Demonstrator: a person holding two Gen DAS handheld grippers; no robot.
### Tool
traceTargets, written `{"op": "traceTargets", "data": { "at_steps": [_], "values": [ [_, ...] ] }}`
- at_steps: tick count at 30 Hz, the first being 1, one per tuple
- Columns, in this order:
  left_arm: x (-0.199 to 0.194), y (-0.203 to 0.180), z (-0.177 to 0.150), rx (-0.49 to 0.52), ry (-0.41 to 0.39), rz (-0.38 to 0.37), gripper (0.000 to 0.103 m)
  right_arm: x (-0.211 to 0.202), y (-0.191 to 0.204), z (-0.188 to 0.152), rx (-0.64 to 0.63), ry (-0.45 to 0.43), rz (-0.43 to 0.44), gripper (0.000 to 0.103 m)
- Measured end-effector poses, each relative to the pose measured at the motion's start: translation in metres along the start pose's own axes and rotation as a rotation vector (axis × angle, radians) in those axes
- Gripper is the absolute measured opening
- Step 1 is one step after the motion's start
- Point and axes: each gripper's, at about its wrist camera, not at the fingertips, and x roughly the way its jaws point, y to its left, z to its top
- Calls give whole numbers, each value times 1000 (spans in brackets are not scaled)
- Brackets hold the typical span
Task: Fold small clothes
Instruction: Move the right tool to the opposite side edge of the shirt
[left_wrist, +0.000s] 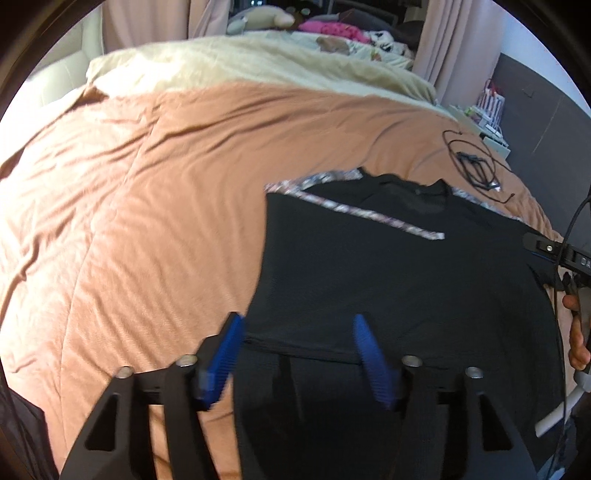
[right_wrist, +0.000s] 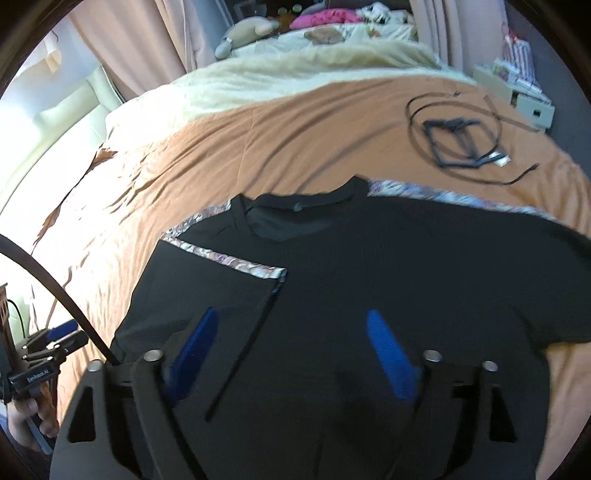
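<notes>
A black short-sleeved T-shirt with a silvery patterned stripe along each shoulder (right_wrist: 369, 266) lay flat on the orange-brown quilted bedspread (left_wrist: 147, 184), its round collar pointing toward the far end of the bed. Its left sleeve was folded inward over the chest, so that the patterned stripe crossed the front at a slant, while the other sleeve lay spread out to the right. The left gripper (left_wrist: 299, 354) hung above the shirt's lower left edge, its blue ribbed fingers (left_wrist: 369, 354) spread wide with nothing between them, one over the bedspread and the other over the black cloth. The right gripper (right_wrist: 291, 354) hung over the middle of the shirt, its jaws likewise released and empty. Neither pair of pads pressed on the fabric. Beyond the shirt's right shoulder a coiled black cable (right_wrist: 454, 136) lay on the bedspread, apart from the garment. Farther back, a cream fleecy blanket (left_wrist: 258, 66) covered the end of the bed, with a pink crumpled cloth (right_wrist: 325, 16) beyond it.
</notes>
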Motion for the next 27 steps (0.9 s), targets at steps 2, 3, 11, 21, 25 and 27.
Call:
{"op": "traceTargets", "data": {
  "at_steps": [2,3,11,21,25,27],
  "values": [
    [-8,-13,2,8,-28,-13,89,-19,-7,-4,-17,-13,-25,87],
    [-12,-21,2,13,-42,-17,93,-27,-10,-5,-24,-20,-38,89],
    [-33,-89,9,59,-96,-46,98,-94,-44,-20,-24,-64,-101,97],
    [-32,-167,5,125,-105,-95,98,-141,-89,-38,-13,-73,-163,97],
    [-27,-191,4,140,-106,-105,98,-152,-103,-43,-12,-82,-182,97],
    [-22,-204,4,143,-103,-110,98,-156,-111,-48,-12,-91,-191,97]
  ]
}}
